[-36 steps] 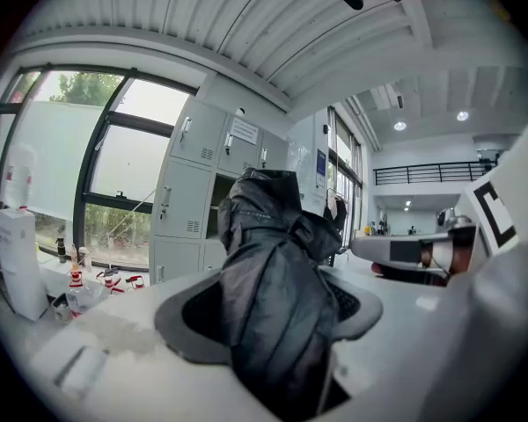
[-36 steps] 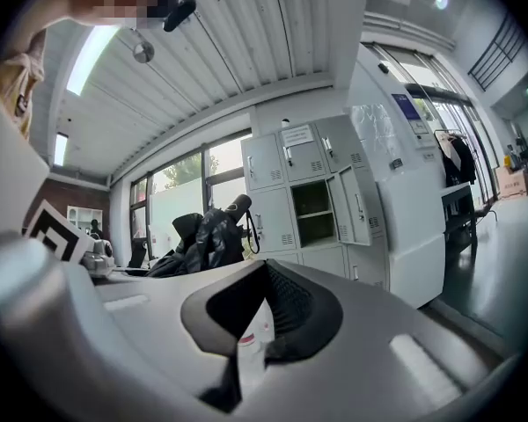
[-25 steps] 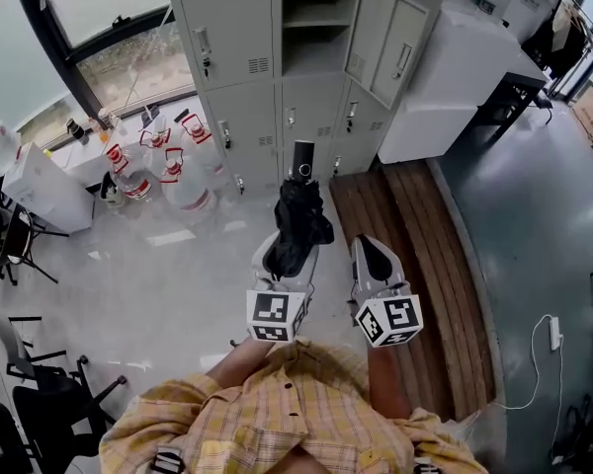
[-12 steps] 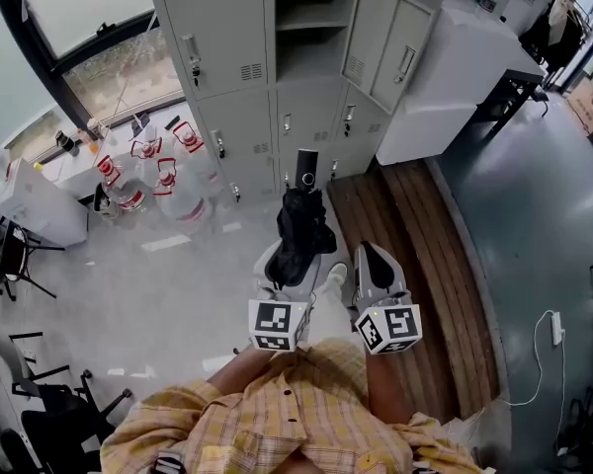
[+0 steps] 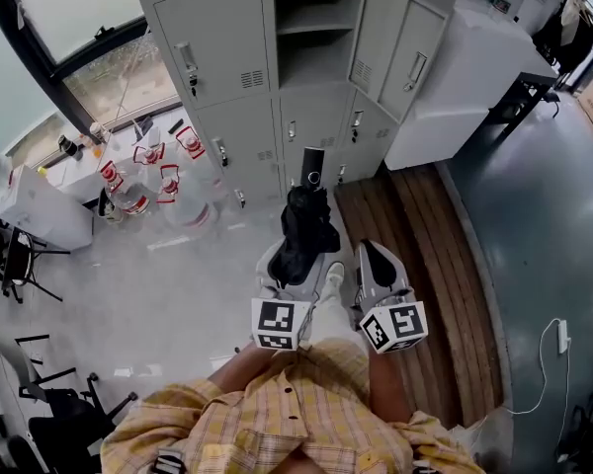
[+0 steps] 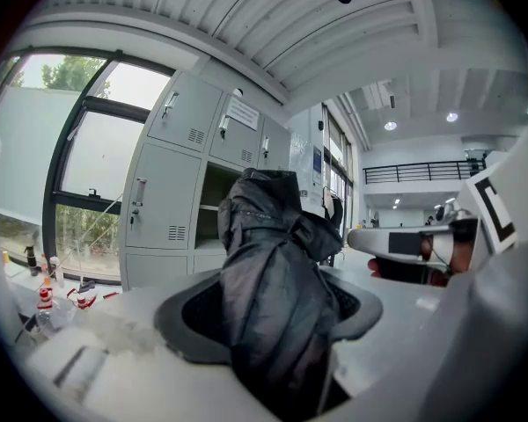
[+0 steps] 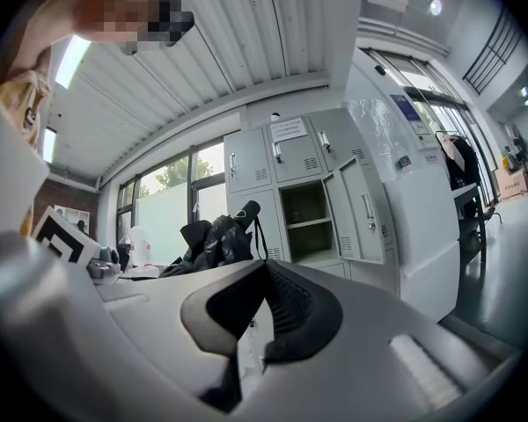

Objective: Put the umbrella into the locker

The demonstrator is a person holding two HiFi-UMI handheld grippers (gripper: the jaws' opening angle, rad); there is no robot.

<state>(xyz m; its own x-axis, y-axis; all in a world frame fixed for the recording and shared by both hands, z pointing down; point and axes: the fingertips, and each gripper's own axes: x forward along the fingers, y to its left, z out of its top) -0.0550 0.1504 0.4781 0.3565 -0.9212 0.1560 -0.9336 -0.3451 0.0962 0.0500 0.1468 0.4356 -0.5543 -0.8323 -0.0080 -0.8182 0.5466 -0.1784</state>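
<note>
Umbrella point(image 5: 301, 227): black, folded, fabric loosely bunched, inside left gripper point(image 5: 285, 265)

The open locker compartment point(image 5: 311, 62) stands unblocked ahead, a shelf point(image 5: 311, 28) crossing it; its door point(image 5: 374, 33) hangs open at its right. Water jugs point(image 5: 163, 181) crowd the floor at left; a wooden bench point(image 5: 415, 255) lies at right

Black folded umbrella point(image 5: 300, 231), handle forward, facing grey locker point(image 5: 314, 62), door open.
</note>
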